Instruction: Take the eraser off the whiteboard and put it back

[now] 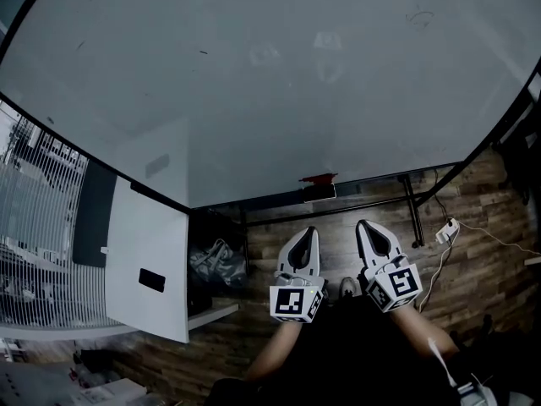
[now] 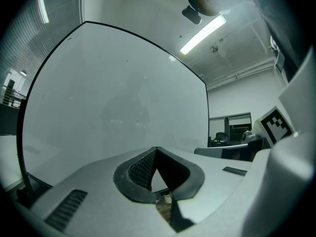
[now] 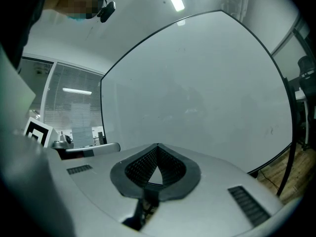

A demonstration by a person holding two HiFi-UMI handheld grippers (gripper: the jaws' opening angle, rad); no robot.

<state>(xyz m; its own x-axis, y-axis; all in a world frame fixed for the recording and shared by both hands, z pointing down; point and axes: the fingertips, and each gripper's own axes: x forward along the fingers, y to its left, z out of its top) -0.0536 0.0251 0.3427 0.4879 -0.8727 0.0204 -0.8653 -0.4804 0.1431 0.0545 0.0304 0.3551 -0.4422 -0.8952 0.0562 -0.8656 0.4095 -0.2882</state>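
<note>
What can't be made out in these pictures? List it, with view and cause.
Eraser: head view, too small to tell how it sits on the whiteboard edge. Gripper views: unseen; the left gripper and right gripper bodies cover much of that edge.
Faint scribble: head view, too faint to read.
Dark bag below the board: head view, shadowed, contents unclear.

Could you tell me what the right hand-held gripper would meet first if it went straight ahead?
Probably the whiteboard: the right hand-held gripper, shut, points at its bare face with nothing between, though depth is unclear.
</note>
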